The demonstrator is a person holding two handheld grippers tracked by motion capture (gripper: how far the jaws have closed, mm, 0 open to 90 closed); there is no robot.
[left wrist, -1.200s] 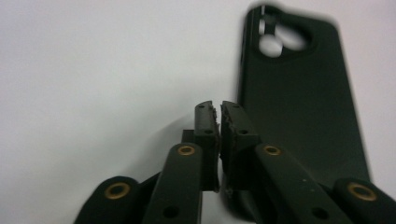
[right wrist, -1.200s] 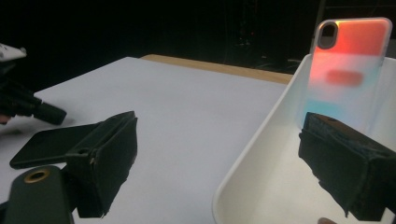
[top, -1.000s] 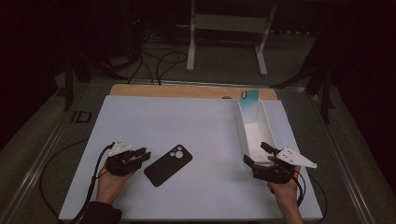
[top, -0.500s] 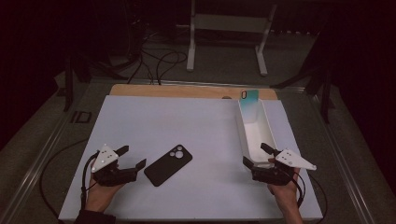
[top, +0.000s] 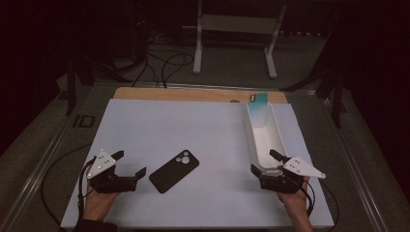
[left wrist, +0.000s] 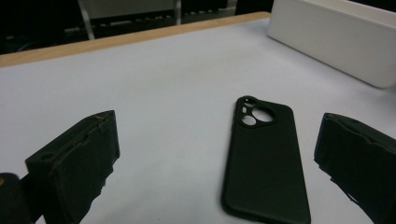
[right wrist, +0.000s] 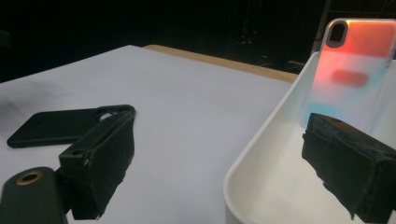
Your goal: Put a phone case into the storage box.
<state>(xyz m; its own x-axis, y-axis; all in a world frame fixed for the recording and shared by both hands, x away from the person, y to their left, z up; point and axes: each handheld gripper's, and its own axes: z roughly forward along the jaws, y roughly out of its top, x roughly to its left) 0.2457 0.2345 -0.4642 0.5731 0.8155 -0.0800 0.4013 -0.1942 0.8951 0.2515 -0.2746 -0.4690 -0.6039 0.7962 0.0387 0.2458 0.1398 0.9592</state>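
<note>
Left gripper jaws wide apart, empty, just beside black phone case; right gripper likewise agape, empty.

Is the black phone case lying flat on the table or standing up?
Lying flat. The black phone case rests with its whole back on the white table sheet, camera cutouts facing up, between the open left gripper and the tray.

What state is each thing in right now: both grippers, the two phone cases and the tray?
Left gripper: open, empty, beside the black case.
Right gripper: open, empty, at the tray's near end.
Black phone case: flat on the table, back up, untouched.
Iridescent phone case: leaning in the tray's far end.
White tray: upright, holding that one case.
</note>
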